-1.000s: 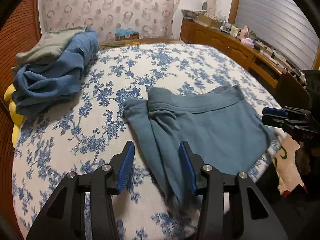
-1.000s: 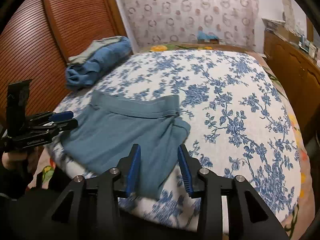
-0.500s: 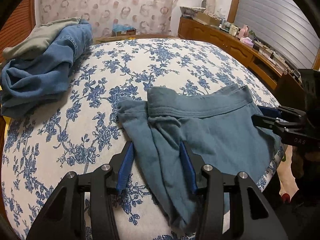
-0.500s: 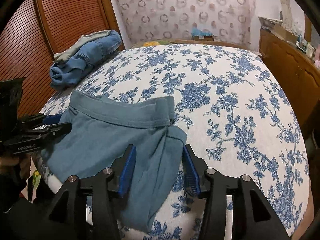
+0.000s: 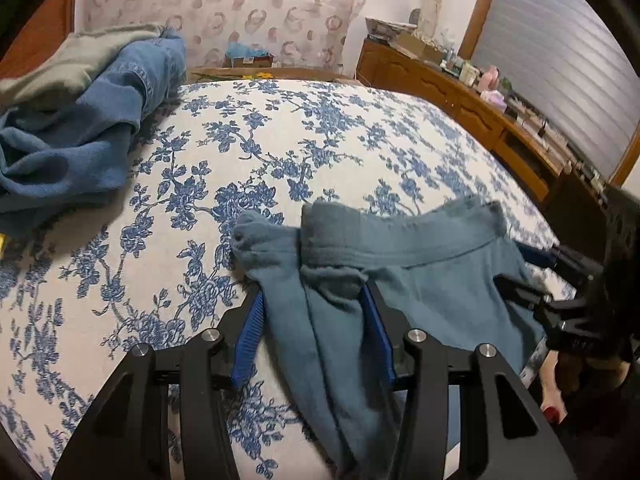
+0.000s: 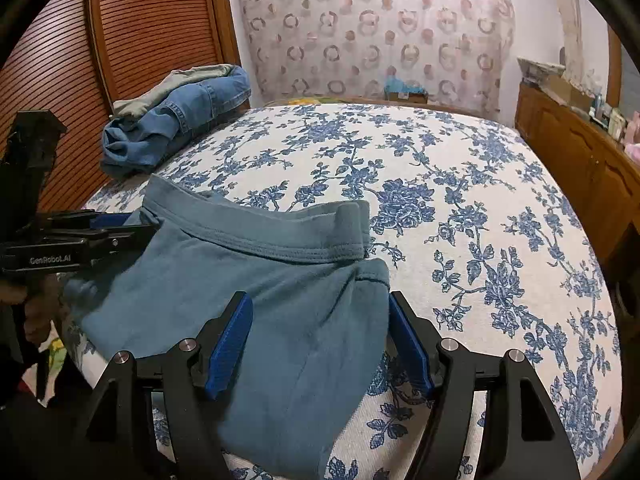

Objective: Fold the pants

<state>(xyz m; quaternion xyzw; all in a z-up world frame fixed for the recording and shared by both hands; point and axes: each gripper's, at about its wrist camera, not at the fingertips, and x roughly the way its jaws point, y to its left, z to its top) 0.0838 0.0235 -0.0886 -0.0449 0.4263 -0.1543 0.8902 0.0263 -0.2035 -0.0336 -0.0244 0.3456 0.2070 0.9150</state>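
Observation:
Teal-blue pants (image 5: 420,280) lie at the near edge of the bed, waistband toward the headboard, legs hanging over the edge; they also show in the right wrist view (image 6: 260,280). My left gripper (image 5: 312,332) is open, its blue pads straddling a bunched fold at the pants' left side. My right gripper (image 6: 320,340) is open, its pads on either side of the pants' right part. Each gripper shows in the other's view: the right one (image 5: 560,280) at the far waistband corner, the left one (image 6: 92,232) at the opposite corner.
The bed has a white cover with blue flowers (image 6: 460,200). A pile of jeans and grey clothes (image 5: 80,128) lies at the far left by the slatted wooden doors (image 6: 140,32). A wooden dresser with small items (image 5: 480,92) runs along the right side.
Both grippers moved forward and down onto the pants; the cloth now sits between each pair of pads. The right gripper's jaws opened wider.

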